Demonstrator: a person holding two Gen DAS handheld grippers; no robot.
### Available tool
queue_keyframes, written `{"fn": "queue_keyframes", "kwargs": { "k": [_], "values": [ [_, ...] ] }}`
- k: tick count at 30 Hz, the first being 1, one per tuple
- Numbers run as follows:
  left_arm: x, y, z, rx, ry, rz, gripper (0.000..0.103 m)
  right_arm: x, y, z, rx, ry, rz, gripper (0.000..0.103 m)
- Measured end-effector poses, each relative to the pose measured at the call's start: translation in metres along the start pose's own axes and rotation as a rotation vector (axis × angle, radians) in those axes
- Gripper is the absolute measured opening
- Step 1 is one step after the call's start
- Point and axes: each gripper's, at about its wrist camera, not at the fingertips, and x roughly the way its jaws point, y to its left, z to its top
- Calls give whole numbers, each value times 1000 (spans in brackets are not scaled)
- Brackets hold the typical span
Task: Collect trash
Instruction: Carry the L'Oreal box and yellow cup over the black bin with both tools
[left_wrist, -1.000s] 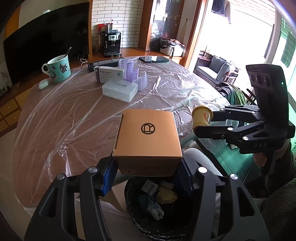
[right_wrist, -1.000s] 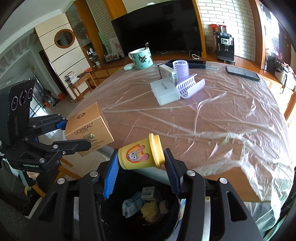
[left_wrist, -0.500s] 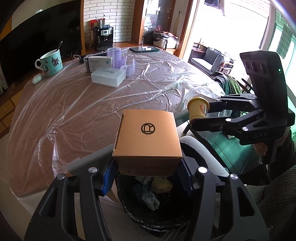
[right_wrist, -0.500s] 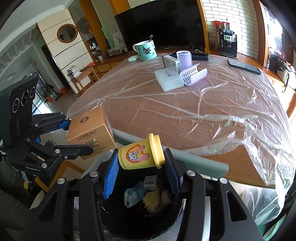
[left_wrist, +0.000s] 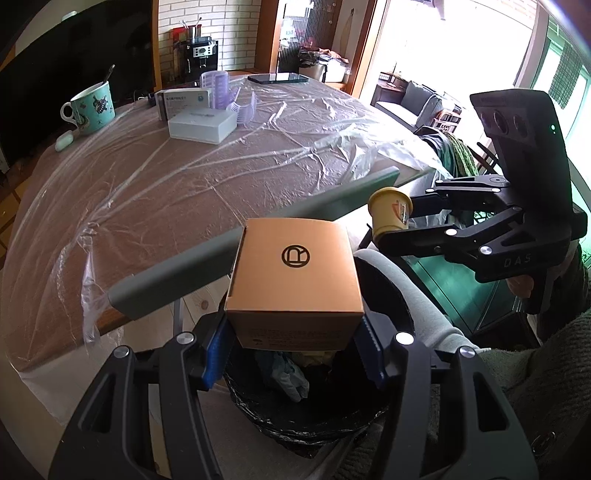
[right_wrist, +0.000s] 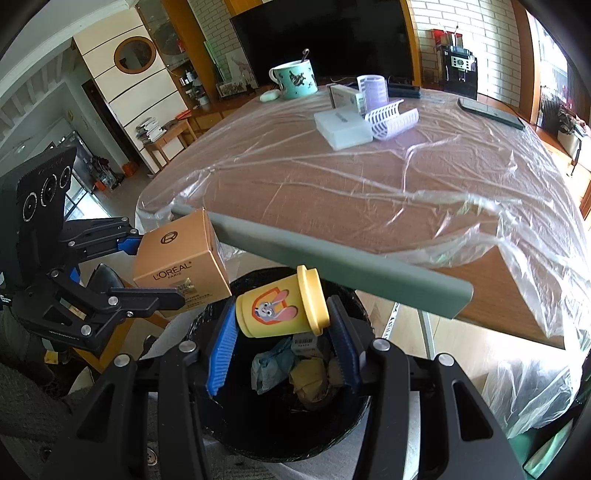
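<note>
My left gripper (left_wrist: 293, 350) is shut on a tan L'Oreal box (left_wrist: 293, 280) and holds it over a black-lined trash bin (left_wrist: 306, 421). My right gripper (right_wrist: 282, 343) is shut on a small yellow tub with a rabbit picture (right_wrist: 282, 308), lying sideways above the same bin (right_wrist: 288, 428). The bin holds crumpled paper and wrappers (right_wrist: 295, 373). Each gripper shows in the other's view: the right one with the tub (left_wrist: 389, 218), the left one with the box (right_wrist: 181, 258).
A grey chair back (right_wrist: 332, 258) runs between the bin and the plastic-covered table (left_wrist: 184, 177). On the table stand a teal mug (left_wrist: 90, 107), a white box (left_wrist: 201, 125), purple holders (left_wrist: 221, 92) and a phone (left_wrist: 277, 77).
Both grippers have drawn back from the table and dropped lower over the bin, still holding the box and the tub. The chair back now shows in front of them.
</note>
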Motion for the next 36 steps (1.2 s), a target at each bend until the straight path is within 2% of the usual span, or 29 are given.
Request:
{"fn": "queue_keyframes", "kwargs": {
  "k": [11, 36],
  "values": [
    [14, -2, -11, -2, 42, -2, 59, 12, 2, -14, 9, 45, 1, 48],
    [64, 2, -36, 28, 170, 55, 59, 59, -9, -37, 13, 170, -53, 48]
  ]
}}
